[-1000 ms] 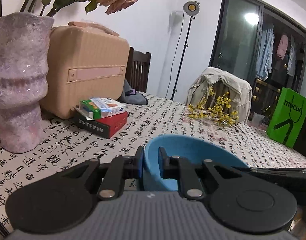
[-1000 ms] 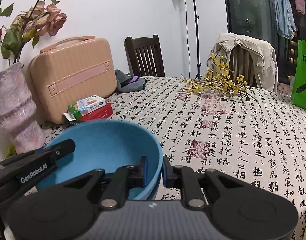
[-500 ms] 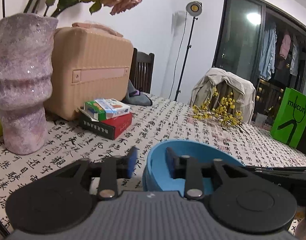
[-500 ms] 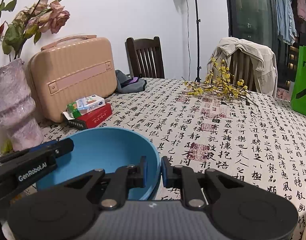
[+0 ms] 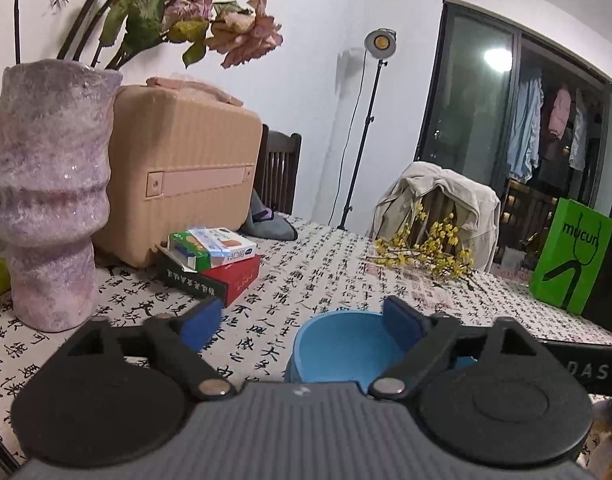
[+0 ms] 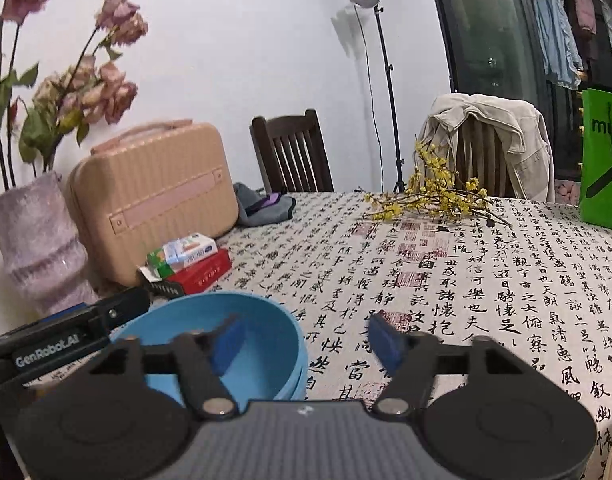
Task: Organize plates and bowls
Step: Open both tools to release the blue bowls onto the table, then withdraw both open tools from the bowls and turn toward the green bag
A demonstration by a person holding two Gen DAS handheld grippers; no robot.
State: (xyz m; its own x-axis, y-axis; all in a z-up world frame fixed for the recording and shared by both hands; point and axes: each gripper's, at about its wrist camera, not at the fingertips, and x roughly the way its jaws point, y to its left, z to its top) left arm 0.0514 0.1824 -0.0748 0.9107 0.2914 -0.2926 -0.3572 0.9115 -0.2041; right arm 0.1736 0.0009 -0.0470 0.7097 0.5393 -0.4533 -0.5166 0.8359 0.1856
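Note:
A blue bowl [image 5: 338, 346] stands on the calligraphy-print tablecloth [image 5: 306, 280], close in front of both grippers. A second blue edge shows just under its rim, as if it sits in another bowl. My left gripper [image 5: 302, 322] is opening: its right pad hangs inside the bowl and its left pad is well outside, neither touching the near-left rim between them. In the right wrist view the bowl [image 6: 266, 344] lies low on the left. My right gripper [image 6: 306, 342] is opening too and straddles the bowl's right rim without pressing it.
A mauve vase [image 5: 46, 200] with dried flowers and a tan case [image 5: 186, 184] stand at the left. Boxes [image 5: 210, 264] are stacked before the case. Yellow flower sprigs [image 6: 434, 200] lie further back, and a green bag [image 5: 570, 256] stands at the right.
Both grippers, shut on the bowl's rim a second ago, have opened wide and let it go. The bowl now sits lower in both views.

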